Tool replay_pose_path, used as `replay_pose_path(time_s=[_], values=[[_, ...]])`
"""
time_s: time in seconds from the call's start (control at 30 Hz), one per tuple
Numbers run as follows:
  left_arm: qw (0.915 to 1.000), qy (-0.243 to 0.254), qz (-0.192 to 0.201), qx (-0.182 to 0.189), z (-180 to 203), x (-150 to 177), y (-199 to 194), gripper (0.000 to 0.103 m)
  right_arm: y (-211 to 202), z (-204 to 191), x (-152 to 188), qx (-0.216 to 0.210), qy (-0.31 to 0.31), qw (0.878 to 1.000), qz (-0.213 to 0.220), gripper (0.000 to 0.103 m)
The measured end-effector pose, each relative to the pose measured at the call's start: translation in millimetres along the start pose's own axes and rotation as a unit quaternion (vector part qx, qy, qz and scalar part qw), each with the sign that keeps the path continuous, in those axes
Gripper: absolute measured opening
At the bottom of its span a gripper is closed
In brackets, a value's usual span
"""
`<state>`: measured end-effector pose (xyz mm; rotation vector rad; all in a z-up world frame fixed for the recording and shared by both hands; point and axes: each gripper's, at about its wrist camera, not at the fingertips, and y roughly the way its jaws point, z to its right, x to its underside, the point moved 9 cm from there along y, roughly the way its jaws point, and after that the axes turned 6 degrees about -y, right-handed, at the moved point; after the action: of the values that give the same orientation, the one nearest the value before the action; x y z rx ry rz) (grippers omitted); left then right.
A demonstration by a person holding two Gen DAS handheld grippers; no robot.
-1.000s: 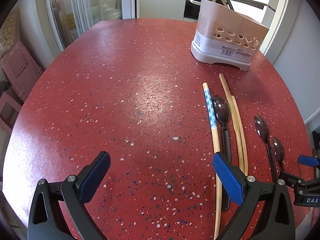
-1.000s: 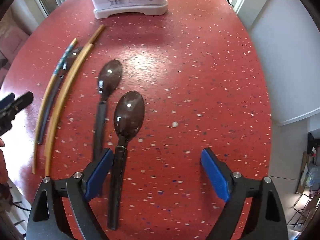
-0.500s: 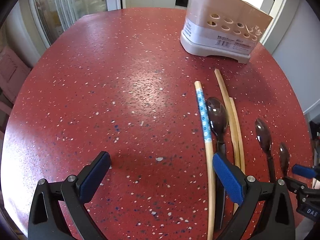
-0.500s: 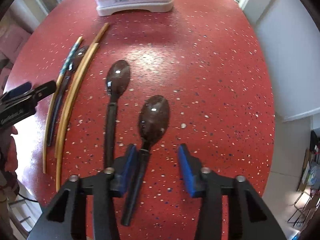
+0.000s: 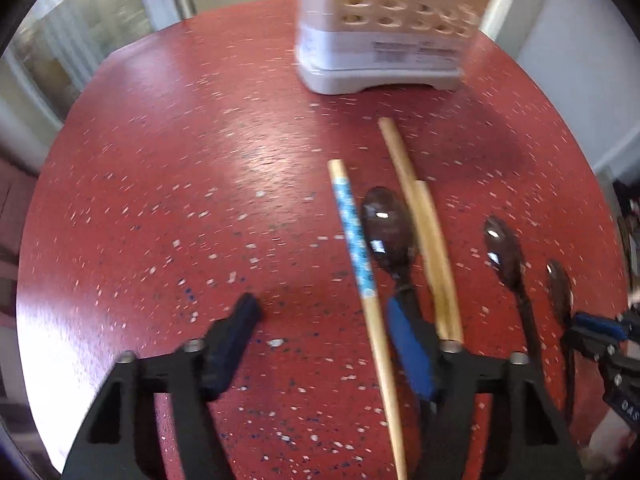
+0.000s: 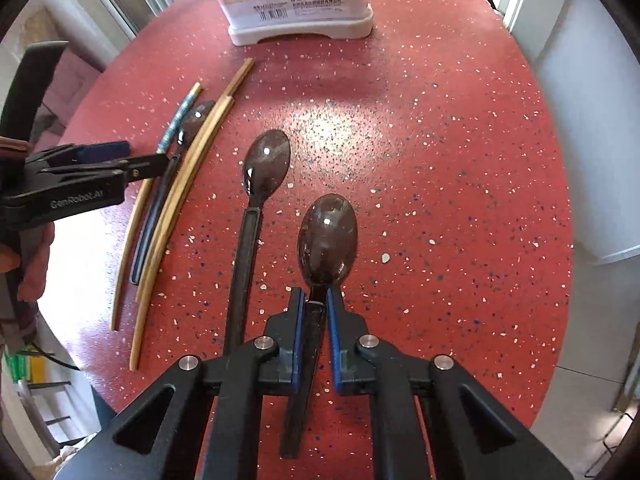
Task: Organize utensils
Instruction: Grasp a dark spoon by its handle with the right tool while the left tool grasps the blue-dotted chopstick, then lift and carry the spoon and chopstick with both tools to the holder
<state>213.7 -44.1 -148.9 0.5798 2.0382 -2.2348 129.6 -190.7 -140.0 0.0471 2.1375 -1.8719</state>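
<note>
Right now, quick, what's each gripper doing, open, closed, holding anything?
Left gripper: open, jaws just been closing, the blue-patterned chopstick between them but not pinched.
Right gripper: just closed on the handle of the nearest dark spoon.

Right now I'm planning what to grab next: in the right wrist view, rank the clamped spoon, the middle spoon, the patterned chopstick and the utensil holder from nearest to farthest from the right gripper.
1. Clamped spoon, handle between the right gripper pads.
2. Middle spoon, just left.
3. Patterned chopstick, far left, by the left gripper.
4. Utensil holder, at the table's far edge.
</note>
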Motion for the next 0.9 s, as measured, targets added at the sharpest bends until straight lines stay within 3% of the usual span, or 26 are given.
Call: replay_pose_path(time_s=[0.07,0.1,0.13,0.17,0.27,0.47,0.7,0.9], values=[[0.9996,0.024,-0.009,0.009,11.0,-0.9,-1.5,0.066,-5.4,2.9,2.0,-0.006,-0.002,1.000,0.011,0.012],[0.9994,0.032,-0.011,0.013,15.7,-1.2,-2.4,0.047,-8.6,3.7,3.6,-0.008,-0.003,1.000,0.015,0.012],[0.9992,0.036,-0.011,0.011,17.7,-1.5,-2.8,0.038,-12.5,3.9,4.4,-0.012,-0.003,1.000,0.023,0.012],[0.9992,0.036,-0.011,0.013,19.3,-1.6,-3.3,0.036,-17.6,5.4,11.5,-0.015,-0.004,0.999,0.028,0.012],[0.9996,0.020,0.008,0.020,19.3,0.1,-7.3,0.036,-29.8,7.4,15.4,-0.021,-0.009,0.998,0.052,0.012],[0.9952,-0.030,0.090,0.026,5.8,14.1,-38.5,0.036,-56.8,13.5,17.0,-0.043,-0.014,0.993,0.108,0.012],[0.9751,-0.085,0.197,0.058,3.3,8.9,-106.9,0.036,-88.6,9.0,-2.0,-0.060,-0.016,0.981,0.182,0.012],[0.9598,-0.105,0.248,0.079,-0.2,-11.9,-143.3,0.036,-115.6,13.1,-25.1,-0.064,-0.009,0.972,0.225,0.012]])
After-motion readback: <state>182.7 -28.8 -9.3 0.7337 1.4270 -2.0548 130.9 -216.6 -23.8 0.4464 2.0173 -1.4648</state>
